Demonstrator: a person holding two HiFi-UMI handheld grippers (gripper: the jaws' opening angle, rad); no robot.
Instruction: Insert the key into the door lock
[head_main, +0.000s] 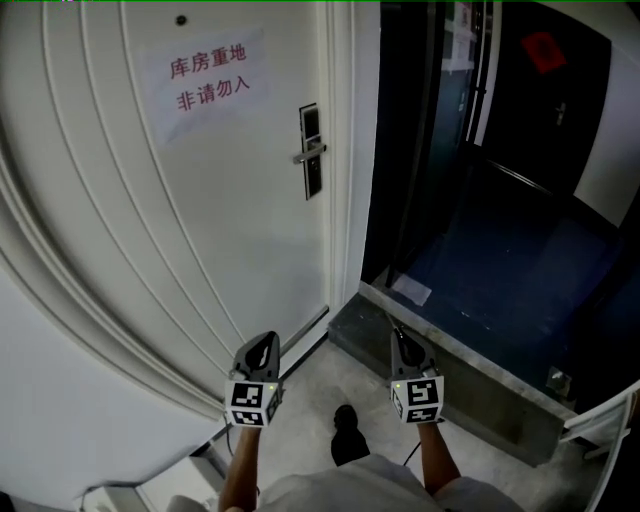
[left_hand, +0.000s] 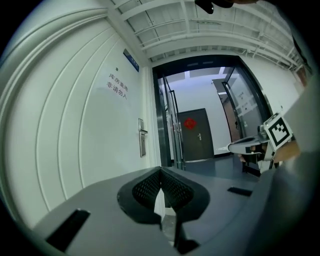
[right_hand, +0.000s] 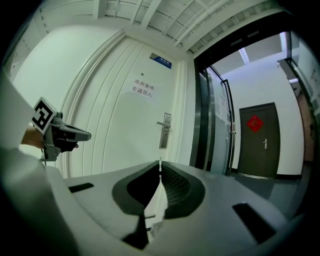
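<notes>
1. Facing a white panelled door (head_main: 230, 230), a person holds two grey plastic tools level, side by side, both well short of it.
2. A white paper notice (head_main: 205, 82) printed with red characters is stuck high on the door.
3. The door lock (head_main: 311, 150), a tall black plate with a silver lever handle, sits at the door's right edge. Its keyhole is too small to make out.
4. The left claw (left_hand: 161, 172) is pressed together, with nothing between its ribbed black pads.
5. The right claw (right_hand: 160, 167) is pressed together, pinching a thin silver metal key (right_hand: 160, 162). The key pokes just past the jaw tips, towards the lock but well apart from it.
6. Each claw carries a cube with black-and-white square markers (head_main: 250, 402).
7. Right of the white door is a dark corridor (head_main: 500, 250). At its far end is a dark door (right_hand: 260, 150) bearing a red ornament (right_hand: 255, 123).
8. A grey stone step (head_main: 450, 385) edges the corridor floor.
9. A black shoe (head_main: 345, 435) stands on the pale floor between the person's arms.
</notes>
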